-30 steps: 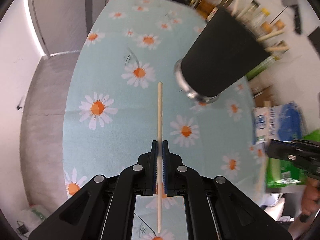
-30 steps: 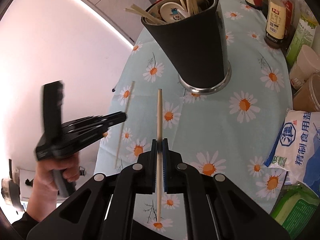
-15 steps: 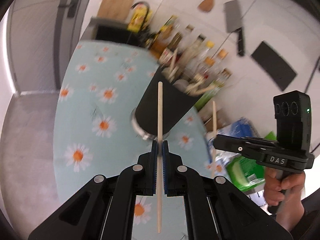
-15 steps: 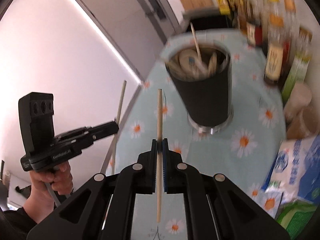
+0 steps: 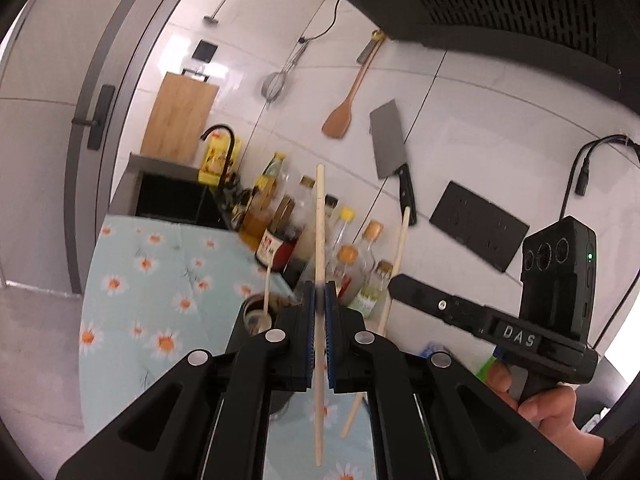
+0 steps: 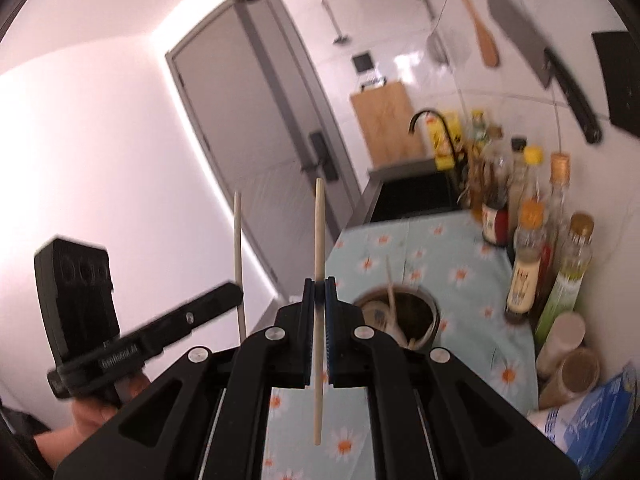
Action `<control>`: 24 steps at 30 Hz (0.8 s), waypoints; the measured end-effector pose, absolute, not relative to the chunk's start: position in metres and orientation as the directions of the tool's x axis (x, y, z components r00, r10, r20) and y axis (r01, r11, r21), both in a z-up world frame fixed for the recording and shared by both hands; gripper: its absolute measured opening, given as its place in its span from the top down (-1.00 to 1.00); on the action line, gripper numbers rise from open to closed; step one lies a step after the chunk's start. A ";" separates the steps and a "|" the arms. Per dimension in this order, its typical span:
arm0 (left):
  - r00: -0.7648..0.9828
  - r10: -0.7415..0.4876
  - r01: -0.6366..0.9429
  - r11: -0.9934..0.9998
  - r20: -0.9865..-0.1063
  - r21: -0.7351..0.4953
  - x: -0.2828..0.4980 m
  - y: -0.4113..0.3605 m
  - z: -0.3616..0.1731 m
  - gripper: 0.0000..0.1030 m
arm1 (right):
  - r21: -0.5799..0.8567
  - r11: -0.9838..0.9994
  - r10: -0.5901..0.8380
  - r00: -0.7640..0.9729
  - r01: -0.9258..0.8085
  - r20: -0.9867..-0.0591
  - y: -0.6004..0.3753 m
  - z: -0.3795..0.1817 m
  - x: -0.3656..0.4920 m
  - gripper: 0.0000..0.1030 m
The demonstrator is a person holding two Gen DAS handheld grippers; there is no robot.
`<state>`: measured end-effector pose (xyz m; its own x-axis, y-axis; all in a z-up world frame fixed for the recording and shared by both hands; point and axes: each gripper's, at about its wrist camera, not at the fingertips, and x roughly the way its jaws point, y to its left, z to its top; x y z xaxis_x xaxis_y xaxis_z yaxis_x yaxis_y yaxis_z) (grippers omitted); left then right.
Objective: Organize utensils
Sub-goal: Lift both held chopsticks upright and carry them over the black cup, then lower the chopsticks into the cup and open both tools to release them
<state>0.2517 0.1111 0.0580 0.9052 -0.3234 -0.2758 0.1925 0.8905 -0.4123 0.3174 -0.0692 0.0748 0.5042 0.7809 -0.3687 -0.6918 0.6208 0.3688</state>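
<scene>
Each hand-held gripper, left [image 5: 319, 300] and right [image 6: 319, 292], pinches one chopstick [image 5: 319, 240] above the utensil holder [image 6: 400, 320]. Next, the tips likely need tilting down into its mouth.

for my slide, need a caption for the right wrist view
Right tongs shut on a chopstick above the utensil cup, left tongs alongside gripping another.

Left wrist view: worktop [image 5: 132, 280] lower left; utensil holder [image 5: 260, 316] at centre on it, partly behind the left claw [image 5: 319, 300]; bottles [image 5: 348, 256] behind holder along wall; sink [image 5: 176, 200] beyond; cleaver [image 5: 390, 152] and wooden spatula [image 5: 344, 108] on wall above; right claw [image 5: 394, 282] at right.
</scene>
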 end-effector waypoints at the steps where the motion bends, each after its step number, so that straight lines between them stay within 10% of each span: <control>1: 0.906 -0.328 0.198 0.887 -0.268 -0.416 0.252 0.113 0.060 0.93 | 0.371 0.625 0.779 0.522 -0.687 -0.346 -0.071 0.079 0.322 0.89; 24: 0.963 -0.250 0.191 0.895 -0.100 -0.404 0.328 0.129 0.071 0.93 | 0.317 0.693 0.717 0.668 -0.647 -0.203 -0.072 0.086 0.407 0.89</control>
